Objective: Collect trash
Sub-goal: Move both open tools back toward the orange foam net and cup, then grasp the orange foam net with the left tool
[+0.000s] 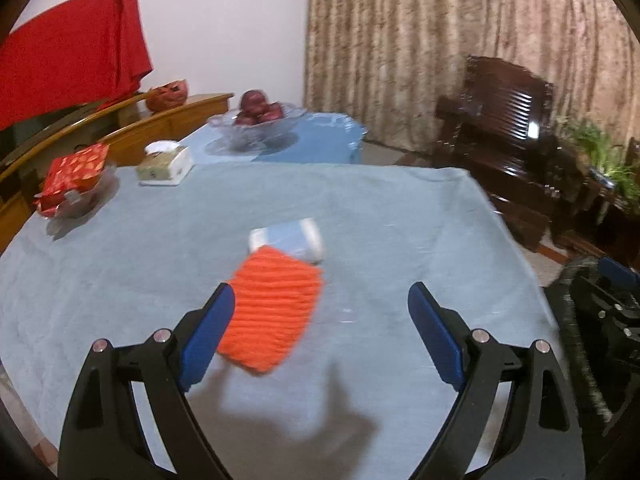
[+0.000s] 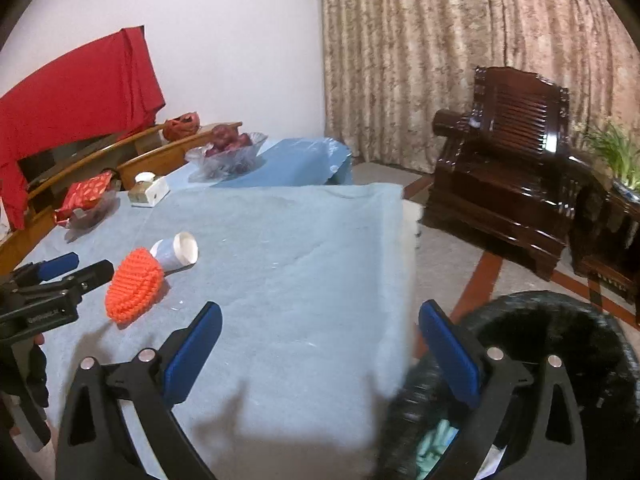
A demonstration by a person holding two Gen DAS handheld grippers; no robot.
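An orange knitted cloth (image 1: pixel 271 312) lies on the light blue tablecloth (image 1: pixel 380 216), with a white paper cup (image 1: pixel 290 238) on its side just behind it. My left gripper (image 1: pixel 320 300) is open and empty, hovering just above and before the cloth; its left finger overlaps the cloth's edge. In the right wrist view the cloth (image 2: pixel 134 290) and the cup (image 2: pixel 178 250) sit to the left, with the left gripper (image 2: pixel 76 266) beside them. My right gripper (image 2: pixel 320 322) is open and empty above the table's right edge, over a black bin (image 2: pixel 560 340) holding pale trash.
A tissue box (image 1: pixel 164 164), a dish with a red packet (image 1: pixel 76 182) and a glass bowl of red fruit (image 1: pixel 258 118) stand along the far left. A dark wooden armchair (image 2: pixel 508 164) and a plant (image 2: pixel 612 152) stand at the right on the floor.
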